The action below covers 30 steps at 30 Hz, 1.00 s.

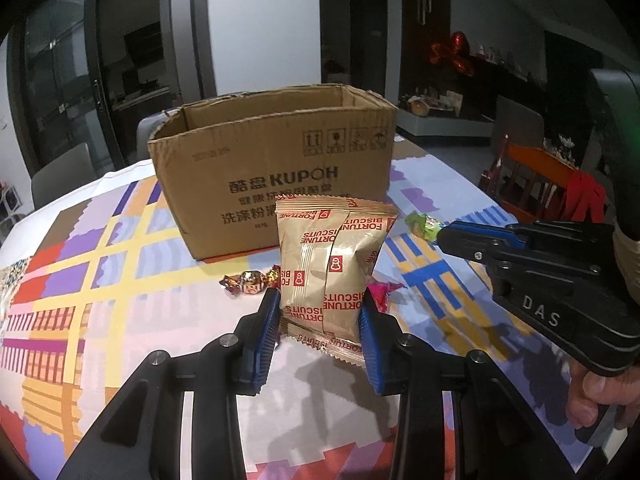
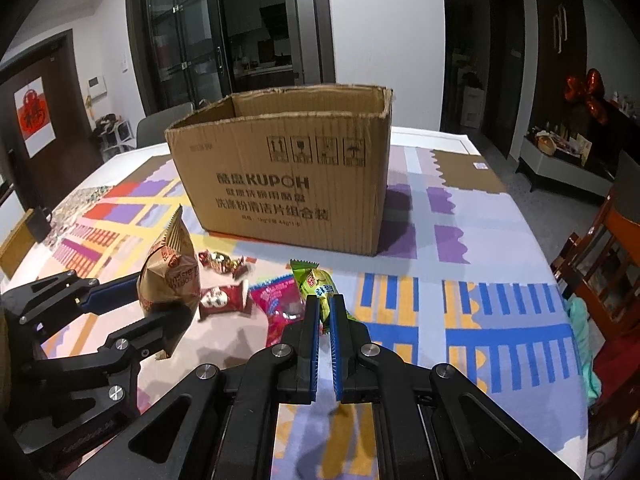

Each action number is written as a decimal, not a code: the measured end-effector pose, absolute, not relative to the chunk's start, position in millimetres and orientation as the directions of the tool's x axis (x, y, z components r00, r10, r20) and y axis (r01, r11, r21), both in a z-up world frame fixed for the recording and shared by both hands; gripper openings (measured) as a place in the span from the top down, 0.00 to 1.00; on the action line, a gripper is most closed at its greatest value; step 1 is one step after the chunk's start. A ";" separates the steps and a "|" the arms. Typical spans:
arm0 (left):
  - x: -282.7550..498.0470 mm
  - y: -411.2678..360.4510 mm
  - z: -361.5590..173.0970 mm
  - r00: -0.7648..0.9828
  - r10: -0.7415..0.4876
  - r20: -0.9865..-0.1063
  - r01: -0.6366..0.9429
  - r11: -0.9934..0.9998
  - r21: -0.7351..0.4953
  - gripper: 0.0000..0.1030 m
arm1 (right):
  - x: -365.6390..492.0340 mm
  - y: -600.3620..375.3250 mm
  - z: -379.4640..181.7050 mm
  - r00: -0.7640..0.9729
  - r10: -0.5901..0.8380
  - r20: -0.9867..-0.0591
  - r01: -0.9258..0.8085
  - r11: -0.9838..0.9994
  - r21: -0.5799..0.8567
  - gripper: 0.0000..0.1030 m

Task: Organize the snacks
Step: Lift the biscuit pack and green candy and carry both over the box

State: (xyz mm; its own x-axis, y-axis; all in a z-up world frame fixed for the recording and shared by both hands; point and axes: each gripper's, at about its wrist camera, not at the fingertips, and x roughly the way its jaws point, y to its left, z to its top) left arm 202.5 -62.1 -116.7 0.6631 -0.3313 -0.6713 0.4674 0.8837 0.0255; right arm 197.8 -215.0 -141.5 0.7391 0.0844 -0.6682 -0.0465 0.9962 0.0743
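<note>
Patterned tablecloth (image 2: 500, 272); open KUPOH carton (image 2: 288, 176) at 12 o'clock. Left gripper (image 1: 319, 312) clamps the Fortune Biscuits packet (image 1: 332, 256). Right gripper (image 2: 325, 316) pinches a green candy (image 2: 316, 284).

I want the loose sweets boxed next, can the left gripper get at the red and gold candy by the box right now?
Probably not yet: the left gripper is shut on the biscuit packet. The red and gold candy lies unobstructed on the tablecloth.
</note>
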 end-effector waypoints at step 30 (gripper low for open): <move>257.6 -40.7 -51.9 0.737 -0.282 -0.614 0.372 0.928 0.020 0.64 | 240.7 -200.4 -71.4 0.797 0.108 -0.595 -0.066 0.994 0.092 0.94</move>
